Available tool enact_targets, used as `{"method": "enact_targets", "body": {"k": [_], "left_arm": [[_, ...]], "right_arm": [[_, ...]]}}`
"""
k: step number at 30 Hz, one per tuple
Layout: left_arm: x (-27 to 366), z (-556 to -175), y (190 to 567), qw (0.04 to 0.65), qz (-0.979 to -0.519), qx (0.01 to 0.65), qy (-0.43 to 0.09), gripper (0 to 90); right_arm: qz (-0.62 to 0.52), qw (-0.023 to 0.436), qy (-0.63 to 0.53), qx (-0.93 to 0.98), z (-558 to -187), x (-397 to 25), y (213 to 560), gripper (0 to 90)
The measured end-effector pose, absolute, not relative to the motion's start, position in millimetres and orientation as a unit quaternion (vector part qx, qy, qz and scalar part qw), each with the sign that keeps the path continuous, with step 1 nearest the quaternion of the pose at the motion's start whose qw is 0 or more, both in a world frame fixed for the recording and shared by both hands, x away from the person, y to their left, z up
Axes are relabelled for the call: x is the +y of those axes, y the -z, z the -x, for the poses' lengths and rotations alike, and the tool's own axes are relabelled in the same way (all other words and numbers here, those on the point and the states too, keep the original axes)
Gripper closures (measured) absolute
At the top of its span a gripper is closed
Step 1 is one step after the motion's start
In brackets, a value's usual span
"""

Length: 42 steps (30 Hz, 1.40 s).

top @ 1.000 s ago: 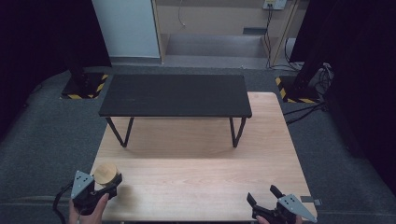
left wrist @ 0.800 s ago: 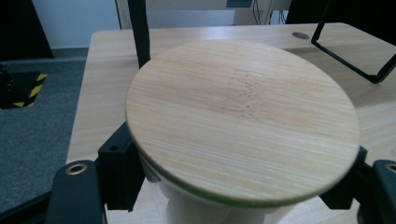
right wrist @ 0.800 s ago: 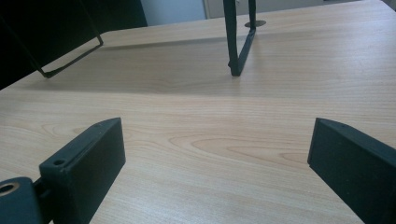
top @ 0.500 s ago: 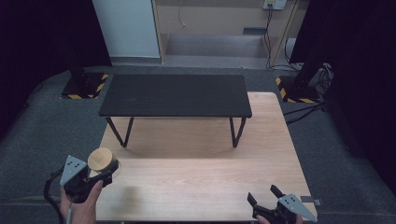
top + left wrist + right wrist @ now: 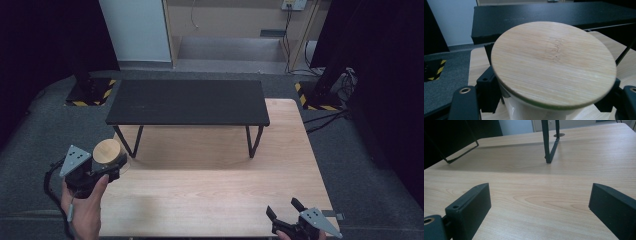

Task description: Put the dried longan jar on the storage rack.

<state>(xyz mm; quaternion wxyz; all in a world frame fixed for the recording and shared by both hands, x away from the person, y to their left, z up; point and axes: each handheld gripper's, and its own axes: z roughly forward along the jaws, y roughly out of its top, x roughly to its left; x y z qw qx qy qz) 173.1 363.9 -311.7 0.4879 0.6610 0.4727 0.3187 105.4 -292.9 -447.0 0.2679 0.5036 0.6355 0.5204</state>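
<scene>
wooden table (image 5: 210,185): lid (image 5: 552,63) hides left tool's (image 5: 111,162) jar.

Nothing here can be read: no words, brand names or numbers stand on anything in the room. The only sign-like marking is the yellow-and-black hazard striping on the floor plate (image 5: 89,93) at the far left and on its twin (image 5: 320,96) at the far right, and it carries no lettering.
</scene>
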Motion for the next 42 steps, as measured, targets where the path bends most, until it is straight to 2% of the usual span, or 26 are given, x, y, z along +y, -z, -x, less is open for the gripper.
{"method": "enact_targets", "body": {"k": [28,42], "left_arm": [[355,-224,252,0.480,-0.683,0.447,-0.321,24.2],[350,-262,244,0.473,-0.684,0.456,-0.317,24.2]], "right_arm": [[-0.508,0.267,-0.517,0.635,-109,-295,448,4.5],[-0.513,0.273,-0.514,0.631,-106,-299,446,4.6]]}}
